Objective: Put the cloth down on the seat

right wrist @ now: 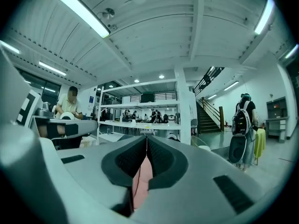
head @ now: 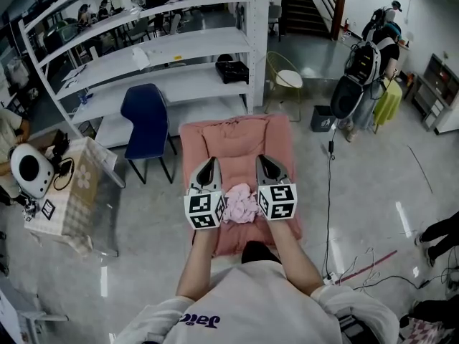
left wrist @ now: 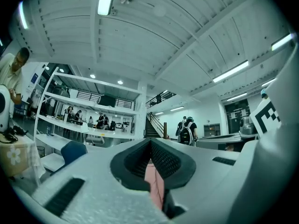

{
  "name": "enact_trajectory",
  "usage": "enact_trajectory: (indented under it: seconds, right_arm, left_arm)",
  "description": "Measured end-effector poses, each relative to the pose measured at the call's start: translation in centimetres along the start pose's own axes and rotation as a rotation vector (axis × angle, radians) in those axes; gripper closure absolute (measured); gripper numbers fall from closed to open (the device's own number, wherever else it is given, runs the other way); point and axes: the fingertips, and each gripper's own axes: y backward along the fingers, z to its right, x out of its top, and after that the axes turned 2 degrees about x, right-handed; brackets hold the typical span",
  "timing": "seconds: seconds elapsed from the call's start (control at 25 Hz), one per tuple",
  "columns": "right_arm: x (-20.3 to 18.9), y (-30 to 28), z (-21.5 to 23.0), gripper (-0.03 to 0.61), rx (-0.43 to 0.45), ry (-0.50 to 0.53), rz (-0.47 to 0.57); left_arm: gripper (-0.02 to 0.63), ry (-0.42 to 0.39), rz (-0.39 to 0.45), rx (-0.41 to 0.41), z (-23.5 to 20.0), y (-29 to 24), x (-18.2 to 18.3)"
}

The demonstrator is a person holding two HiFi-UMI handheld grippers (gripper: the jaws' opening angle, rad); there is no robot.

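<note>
Carry step: left gripper (head: 209,165) and right gripper (head: 267,162) pinch crumpled pink fabric cloth (head: 240,203) over pink padded seat (head: 237,138); lowering, release due.

shirt (head: 251,303): pale grey, dark lettering | left gripper (head: 209,163), right gripper (head: 265,161): grey shells, black ribbed jaws, black-and-white marker cubes (head: 204,210)

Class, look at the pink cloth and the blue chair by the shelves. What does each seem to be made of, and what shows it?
The pink cloth looks like thin, soft, matt fabric: it bunches into loose crumpled folds. The blue chair is probably a moulded plastic shell, judging by its smooth, one-piece curved shape; its thin dark legs look like metal, though that is less sure.
</note>
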Motion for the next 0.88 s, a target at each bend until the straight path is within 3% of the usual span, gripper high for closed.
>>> enact_trajectory:
  seconds: [0.52,0.88]
  right_arm:
    - [-0.8,0.8,-2.3,0.560,0.054,0.027,-0.021]
    - [-3.6,2.4,-2.9,0.560,0.051,0.022,-0.083]
  left_arm:
    - [0.598,-0.030,-0.068,-0.037,1.7,0.5,-1.7]
    - [0.598,0.006,-0.136,0.027,-0.5,2.1,-4.6]
